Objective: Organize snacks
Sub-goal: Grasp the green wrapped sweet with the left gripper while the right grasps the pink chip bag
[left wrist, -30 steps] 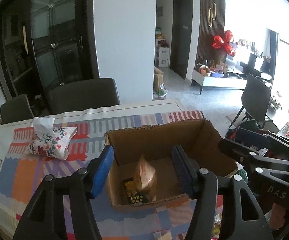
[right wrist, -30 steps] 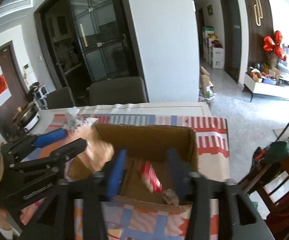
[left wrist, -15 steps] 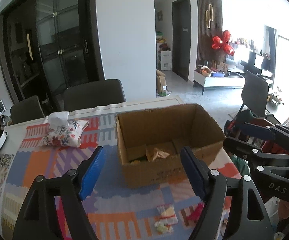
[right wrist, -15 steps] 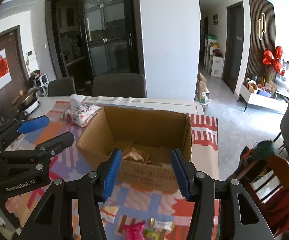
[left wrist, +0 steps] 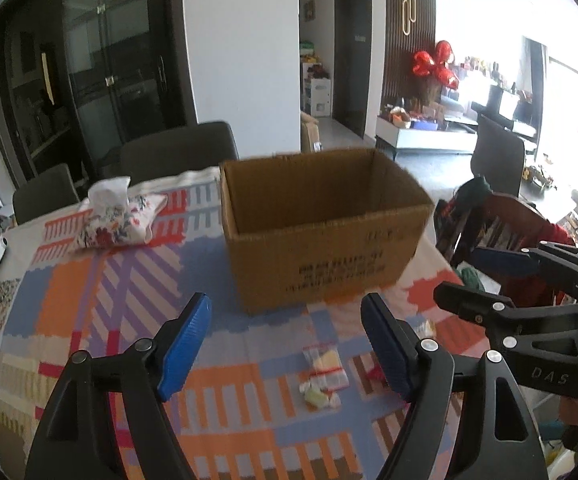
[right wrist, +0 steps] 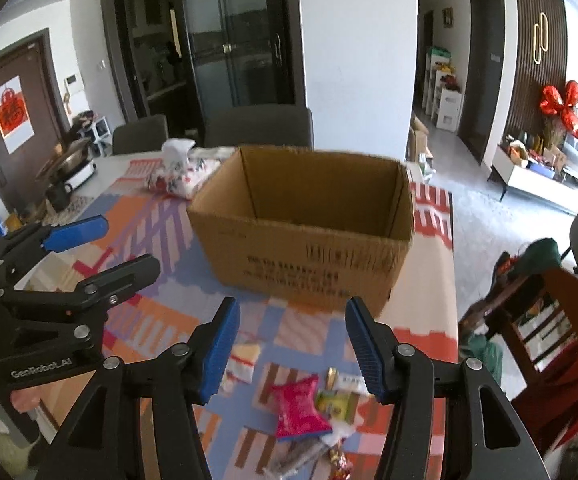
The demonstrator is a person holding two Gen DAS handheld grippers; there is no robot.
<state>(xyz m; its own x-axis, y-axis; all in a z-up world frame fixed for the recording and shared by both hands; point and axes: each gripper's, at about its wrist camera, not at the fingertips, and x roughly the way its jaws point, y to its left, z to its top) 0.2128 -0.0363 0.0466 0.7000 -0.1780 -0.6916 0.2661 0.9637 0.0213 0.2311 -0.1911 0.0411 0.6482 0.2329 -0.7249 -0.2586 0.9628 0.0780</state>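
Observation:
An open brown cardboard box (left wrist: 321,236) (right wrist: 309,240) stands on the table; its inside is hidden from this low angle. My left gripper (left wrist: 287,344) is open and empty, above a clear packet of yellow snacks (left wrist: 325,368) lying in front of the box. My right gripper (right wrist: 293,344) is open and empty, above a pink snack packet (right wrist: 297,404), a green-yellow packet (right wrist: 335,402) and a clear packet (right wrist: 243,360). Each gripper shows in the other's view, the right one (left wrist: 489,280) and the left one (right wrist: 89,248).
A floral tissue pouch (left wrist: 117,216) lies behind the box on the left of the patterned tablecloth (left wrist: 109,292). Dark chairs (left wrist: 177,152) stand at the far side. A wooden chair with clothes (right wrist: 549,320) is at the right edge. A pot (right wrist: 69,164) sits far left.
Both grippers have pulled back and down from over the box. The snacks inside the box are no longer visible, and loose packets on the table in front have come into view.

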